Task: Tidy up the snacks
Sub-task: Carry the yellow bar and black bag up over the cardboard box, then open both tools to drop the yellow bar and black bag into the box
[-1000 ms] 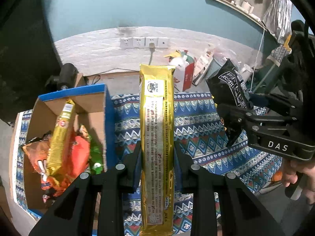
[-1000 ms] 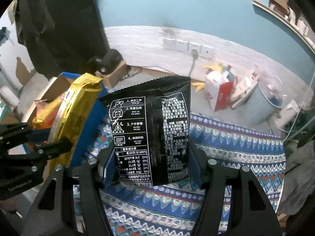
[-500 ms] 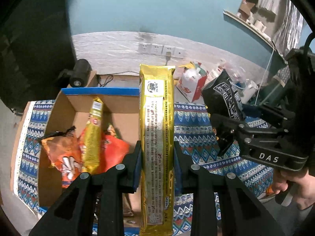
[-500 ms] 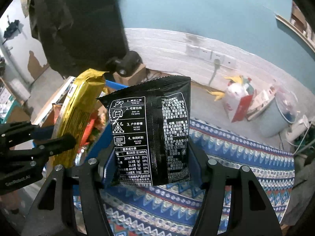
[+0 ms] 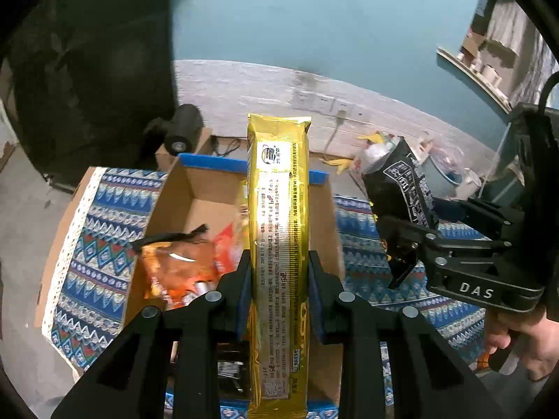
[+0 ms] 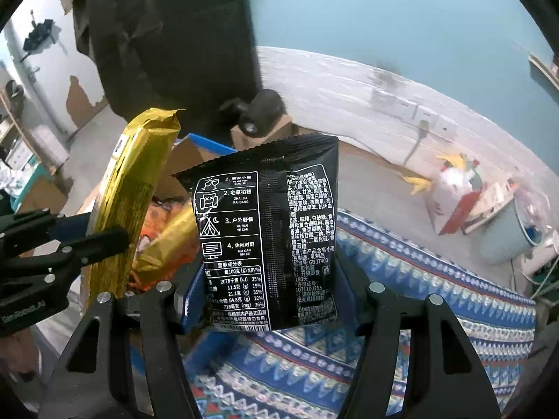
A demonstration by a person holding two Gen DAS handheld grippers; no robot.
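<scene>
My left gripper (image 5: 278, 269) is shut on a long gold snack packet (image 5: 279, 230) and holds it over an open cardboard box (image 5: 195, 188) with blue edges. Orange and red snack bags (image 5: 178, 269) lie in the box. My right gripper (image 6: 269, 300) is shut on a black snack bag (image 6: 269, 244), held upright above the patterned blue cloth, just right of the box. The right gripper with the black bag shows in the left wrist view (image 5: 412, 192). The gold packet shows in the right wrist view (image 6: 129, 202).
The box stands on a table with a blue patterned cloth (image 6: 419, 296). A black roll (image 5: 183, 132) sits on a small carton behind the box. On the floor beyond are bags, a red and white carton (image 6: 454, 195) and a grey bucket (image 6: 506, 237).
Both grippers have moved left with their packets. The gold packet now hangs over the box interior, and the black bag has come up close to the box's right wall.
</scene>
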